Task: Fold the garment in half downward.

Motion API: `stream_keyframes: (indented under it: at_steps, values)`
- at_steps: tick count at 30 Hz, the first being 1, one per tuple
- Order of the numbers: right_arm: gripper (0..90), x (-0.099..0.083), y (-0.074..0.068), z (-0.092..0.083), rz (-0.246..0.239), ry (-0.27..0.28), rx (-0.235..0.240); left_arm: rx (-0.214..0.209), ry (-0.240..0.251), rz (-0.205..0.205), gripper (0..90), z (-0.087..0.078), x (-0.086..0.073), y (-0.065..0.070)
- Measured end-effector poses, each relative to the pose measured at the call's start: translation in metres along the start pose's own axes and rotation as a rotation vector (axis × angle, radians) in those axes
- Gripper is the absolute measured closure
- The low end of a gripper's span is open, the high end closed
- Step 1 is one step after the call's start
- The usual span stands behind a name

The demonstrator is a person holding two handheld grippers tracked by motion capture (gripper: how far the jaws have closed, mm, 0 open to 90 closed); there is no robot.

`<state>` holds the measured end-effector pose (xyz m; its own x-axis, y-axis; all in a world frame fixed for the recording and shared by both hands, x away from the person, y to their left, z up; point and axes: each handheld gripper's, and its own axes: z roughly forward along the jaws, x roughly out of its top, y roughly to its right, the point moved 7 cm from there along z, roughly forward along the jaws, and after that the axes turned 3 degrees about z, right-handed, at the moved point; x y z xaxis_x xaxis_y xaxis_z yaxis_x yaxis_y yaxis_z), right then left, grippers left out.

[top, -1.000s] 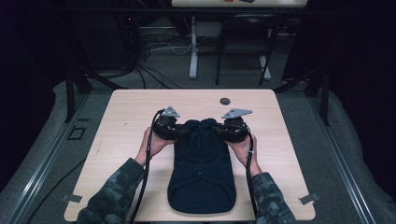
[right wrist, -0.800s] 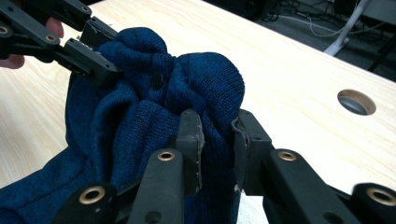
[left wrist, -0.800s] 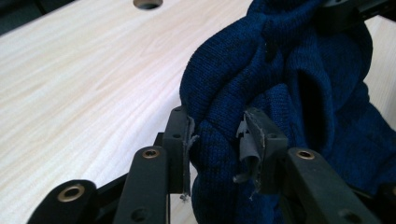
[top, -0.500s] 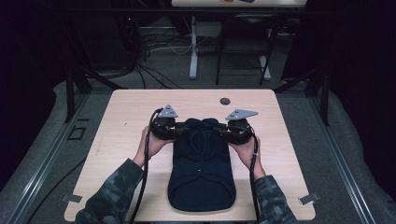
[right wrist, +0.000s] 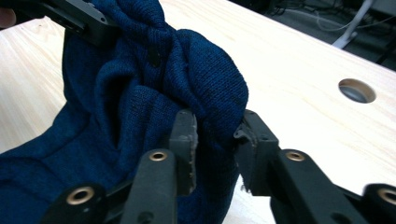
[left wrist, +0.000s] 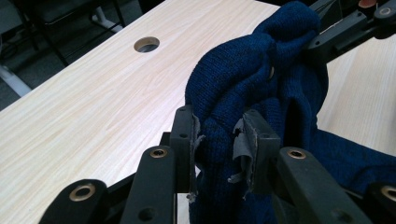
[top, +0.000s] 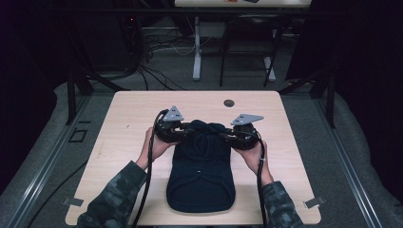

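A dark blue knitted garment [top: 202, 171] lies along the middle of the table, its far end bunched up and lifted. My left gripper [top: 186, 129] is shut on the left side of that bunch, and my right gripper [top: 223, 135] is shut on its right side. In the left gripper view the blue knit [left wrist: 252, 93] is pinched between my jaws [left wrist: 218, 140], with the other gripper's black jaw [left wrist: 345, 30] clamped on it farther off. In the right gripper view the knit [right wrist: 154, 88] fills the gap between my jaws [right wrist: 215, 140].
The garment rests on a light wooden table [top: 123, 142] with a round cable hole [top: 229, 103] near its far edge. Chair legs and cables stand on the floor beyond the table. Camouflage sleeves [top: 111, 199] come in from the bottom.
Both grippers have moved slightly toward the far edge, keeping hold of the garment's far end, which is more bunched and raised now.
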<state>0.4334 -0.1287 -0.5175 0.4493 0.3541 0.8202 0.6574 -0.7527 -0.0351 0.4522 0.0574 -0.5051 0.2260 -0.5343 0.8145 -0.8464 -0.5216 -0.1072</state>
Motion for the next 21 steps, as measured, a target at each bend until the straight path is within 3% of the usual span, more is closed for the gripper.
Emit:
stream_keyframes:
  at_steps: [8,21]
  values:
    - [76.2,-0.002,-0.008,-0.006,-0.072,0.038,-0.034,-0.016,-0.011,0.002,69.4,-0.003,-0.003,0.002]
    - [76.5,-0.003,-0.020,-0.006,-0.130,0.032,-0.008,-0.030,-0.031,-0.019,66.1,-0.007,-0.019,0.003]
